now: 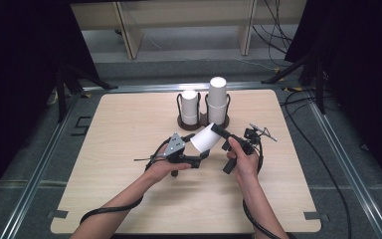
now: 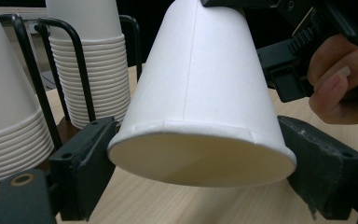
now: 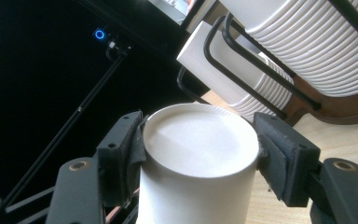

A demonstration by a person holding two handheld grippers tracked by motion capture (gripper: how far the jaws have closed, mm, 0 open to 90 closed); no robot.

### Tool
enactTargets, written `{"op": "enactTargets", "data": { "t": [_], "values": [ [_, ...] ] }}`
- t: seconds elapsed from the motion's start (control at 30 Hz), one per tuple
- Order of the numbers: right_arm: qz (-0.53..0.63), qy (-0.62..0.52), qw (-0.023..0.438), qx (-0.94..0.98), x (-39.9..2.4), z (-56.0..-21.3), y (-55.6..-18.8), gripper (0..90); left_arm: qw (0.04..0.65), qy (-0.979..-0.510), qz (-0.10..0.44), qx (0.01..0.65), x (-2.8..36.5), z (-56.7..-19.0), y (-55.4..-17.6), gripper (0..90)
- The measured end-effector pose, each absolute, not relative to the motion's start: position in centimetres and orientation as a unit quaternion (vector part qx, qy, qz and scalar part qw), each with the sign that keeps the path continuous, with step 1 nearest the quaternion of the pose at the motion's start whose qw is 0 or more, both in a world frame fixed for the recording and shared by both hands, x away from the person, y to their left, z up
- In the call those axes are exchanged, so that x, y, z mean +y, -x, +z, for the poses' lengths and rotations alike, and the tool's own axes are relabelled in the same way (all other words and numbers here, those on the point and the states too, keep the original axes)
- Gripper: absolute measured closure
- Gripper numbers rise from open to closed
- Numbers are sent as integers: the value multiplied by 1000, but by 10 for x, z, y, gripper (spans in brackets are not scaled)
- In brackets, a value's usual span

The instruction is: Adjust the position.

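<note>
Nearest to me, over the middle of the desk (image 1: 129, 209), my two hands meet around one paper cup (image 1: 205, 138) held tilted in the air, clear of the wood; my right claw (image 1: 218, 128) is clenched on its narrow closed end, the pads pressing both sides just below the flat bottom, as the right gripper view shows (image 3: 198, 144); my left claw (image 1: 202, 154) has come to the wide open end, and in the left gripper view the rim (image 2: 200, 158) sits between its two pads, touching or very nearly touching them; I cannot tell whether the grip there has any bite yet, so I count that claw as not yet clamped.

I judge the step in hand to be a handover of the cup from right to left, or a two-sided hold to steady it; the next move calls for the left pads to squeeze gently on the rim, since thin paper will buckle under a hard pinch, and only then for the right claw to let go; a release too soon would drop the cup on the desk.

Farther off, toward the far edge of the desk, stands a dark wire holder (image 1: 203, 119) with two stacks of cups, upside down and side by side; the left stack (image 1: 190, 105) is shorter, the right stack (image 1: 217, 97) taller.

Counted: one loose cup, two stacks, one holder, two claws.
</note>
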State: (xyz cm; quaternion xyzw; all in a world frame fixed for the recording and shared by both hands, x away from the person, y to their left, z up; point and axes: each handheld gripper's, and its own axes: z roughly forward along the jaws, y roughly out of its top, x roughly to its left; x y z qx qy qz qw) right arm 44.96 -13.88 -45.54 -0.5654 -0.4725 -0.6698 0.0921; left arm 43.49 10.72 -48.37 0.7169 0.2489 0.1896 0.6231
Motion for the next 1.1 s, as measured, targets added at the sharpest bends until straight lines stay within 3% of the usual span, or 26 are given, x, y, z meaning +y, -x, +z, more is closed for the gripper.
{"op": "enactTargets", "data": {
  "t": [0.1, 0.7, 0.9, 1.1],
  "values": [
    [-675, 552, 80, -483, -139, -457, -451, 365, 624, -717, 188, 250, 107, -484, -436, 143],
    [-678, 554, 109, -471, -139, -456, -449, 353, 621, -721, 191, 240, 109, -481, -437, 208],
    [-676, 546, 85, -487, -140, -456, -450, 343, 618, -726, 189, 233, 113, -479, -437, 229],
    [-683, 538, 97, -484, -140, -452, -449, 261, 626, -725, 181, 224, 116, -477, -438, 243]
  ]
}}
